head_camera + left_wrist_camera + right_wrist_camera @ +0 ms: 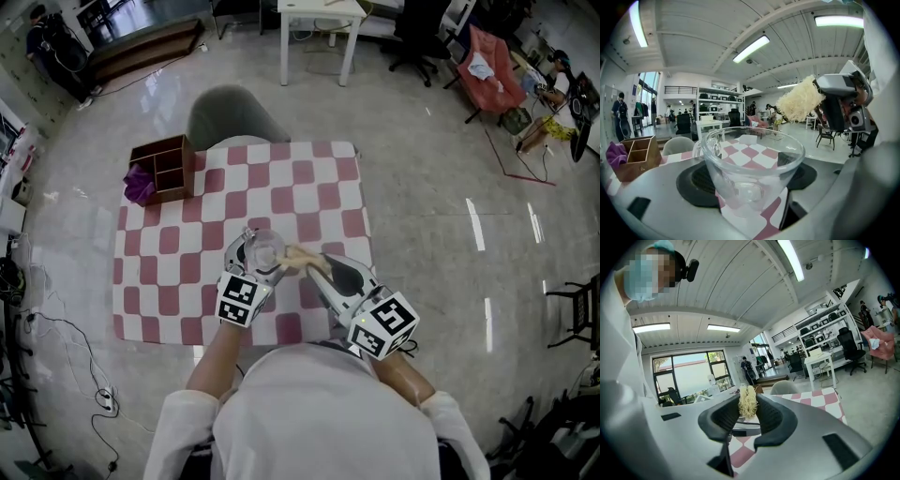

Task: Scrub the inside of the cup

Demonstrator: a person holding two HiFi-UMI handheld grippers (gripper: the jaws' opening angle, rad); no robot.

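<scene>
A clear glass cup (751, 171) with a handle on its left side sits upright between the jaws of my left gripper (752, 185), which is shut on it. In the head view the cup (263, 249) is held above the checked tablecloth (281, 197) near its front edge. My right gripper (748, 409) is shut on a pale straw-coloured fibre scrubber (747, 402). That scrubber (298, 257) (798, 100) hangs just right of the cup's rim, outside the cup. The right gripper (314, 265) points left toward the cup.
A brown wooden organiser box (165, 167) with a purple cloth (141, 184) stands at the table's far left corner. A grey chair (228, 114) is behind the table. A white desk (319, 23) and a red chair (492, 70) stand farther off.
</scene>
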